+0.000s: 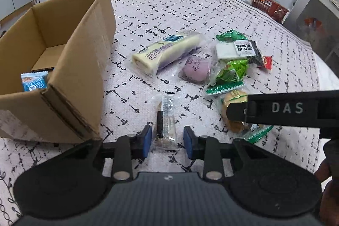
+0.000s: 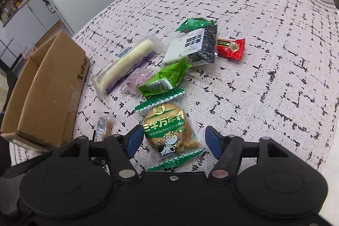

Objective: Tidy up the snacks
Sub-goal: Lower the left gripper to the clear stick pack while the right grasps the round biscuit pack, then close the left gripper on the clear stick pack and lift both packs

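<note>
Left wrist view: the left gripper (image 1: pixel 167 139) points down at a bed covered in a pale quilt with black dashes (image 1: pixel 190 10). Its blue-padded jaws sit narrowly around a small clear-wrapped snack stick (image 1: pixel 166 120); the left pad touches the wrapper, but a sliver of gap shows at the right pad, so a firm grip cannot be confirmed. To the left of this stick stands an open brown cardboard box (image 1: pixel 63 69), with a blue-and-white snack packet (image 1: pixel 34 82) already inside, likely the sorting destination. Beyond the stick lie a long cream-and-purple roll cake in clear film (image 1: pixel 165 52) and a round purple pastry in a clear wrapper (image 1: pixel 196 71). The right gripper's black arm crosses in from the right.

Right wrist view: the right gripper (image 2: pixel 171 141) hovers with jaws open, straddling a round golden biscuit in a green-edged cow-print packet (image 2: pixel 167 130) without touching it, apparently lined up for a grasp. Beyond this biscuit lie a crumpled green packet (image 2: pixel 167 77), a black-and-white speckled packet (image 2: pixel 195 46) and a red sweet wrapper (image 2: pixel 231 48).
</note>
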Tool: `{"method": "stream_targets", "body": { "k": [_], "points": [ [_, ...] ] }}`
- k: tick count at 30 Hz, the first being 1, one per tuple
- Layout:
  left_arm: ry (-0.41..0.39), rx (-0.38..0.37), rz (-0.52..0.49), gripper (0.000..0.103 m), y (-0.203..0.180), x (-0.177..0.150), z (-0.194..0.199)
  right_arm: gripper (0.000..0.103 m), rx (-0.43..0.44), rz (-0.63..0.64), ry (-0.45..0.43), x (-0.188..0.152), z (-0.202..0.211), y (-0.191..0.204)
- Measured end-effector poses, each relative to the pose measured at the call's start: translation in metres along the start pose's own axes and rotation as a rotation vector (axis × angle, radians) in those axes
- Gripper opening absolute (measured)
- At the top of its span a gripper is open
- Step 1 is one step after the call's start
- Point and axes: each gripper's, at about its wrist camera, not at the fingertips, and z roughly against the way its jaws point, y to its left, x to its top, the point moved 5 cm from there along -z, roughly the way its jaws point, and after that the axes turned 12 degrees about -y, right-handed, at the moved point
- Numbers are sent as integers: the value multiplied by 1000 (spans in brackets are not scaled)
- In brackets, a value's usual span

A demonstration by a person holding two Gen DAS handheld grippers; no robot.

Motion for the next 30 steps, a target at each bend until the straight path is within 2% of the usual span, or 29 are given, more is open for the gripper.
{"method": "stream_targets", "body": {
  "k": [13,15,16,23,24,25,27,30],
  "points": [
    [9,-7,49,22,10,3,15,68,-44,130,29,-7,-10,17],
    [10,-8,56,22,11,4,16,60,-56,133,28,-7,-10,16],
    [8,-13,59,22,11,5,18,53,-69,136,27,-7,-9,15],
    [-42,-53,57,22,7,17,37,47,-61,152,22,-5,5,23],
    [-47,-60,60,15,6,19,40,47,-59,148,20,-5,9,25],
    [-48,-72,68,12,7,21,42,47,-57,145,17,-4,13,25],
    [-51,-82,78,12,7,24,45,47,-61,145,5,-2,21,27],
    [-54,-104,94,5,8,27,49,47,-76,144,-8,0,32,29]
  ]
}}
